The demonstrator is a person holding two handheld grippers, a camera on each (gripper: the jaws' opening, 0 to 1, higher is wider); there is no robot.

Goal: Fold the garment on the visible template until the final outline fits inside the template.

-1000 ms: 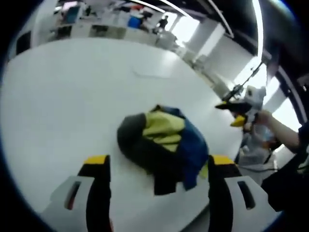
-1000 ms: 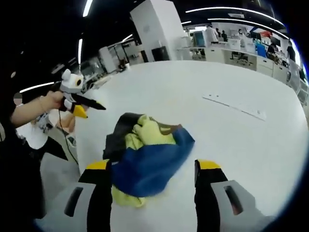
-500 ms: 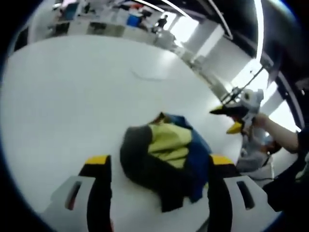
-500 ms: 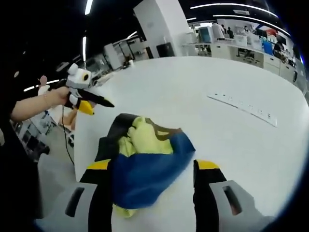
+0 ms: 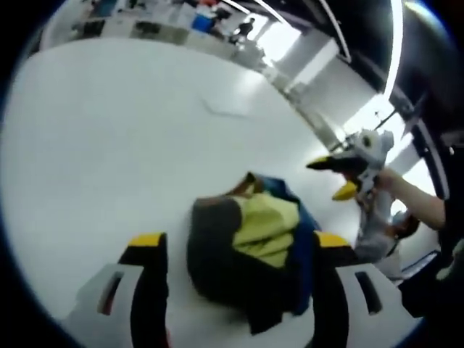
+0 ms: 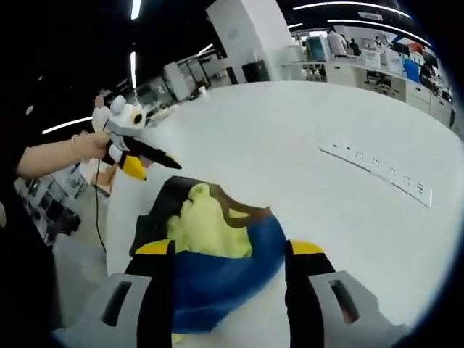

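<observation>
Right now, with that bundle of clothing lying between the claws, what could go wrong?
The garment lies crumpled in a heap near the table's edge, so a careless pull might drag it off. Both grippers, left and right, stand open around the heap; closing there could pinch several layers together. No template outline is clear to me, so placement may drift.

One garment [image 5: 250, 264] (crumpled), one table [image 5: 109, 145], two tongs [image 5: 230, 250] [image 6: 230, 250].

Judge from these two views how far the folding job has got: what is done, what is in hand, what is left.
Done: nothing yet; the garment lies as a crumpled heap on the white table.
In hand: the left gripper and the right gripper both have open jaws either side of the heap, gripping nothing.
Left: spreading it out and every fold. No template outline can be made out.
</observation>
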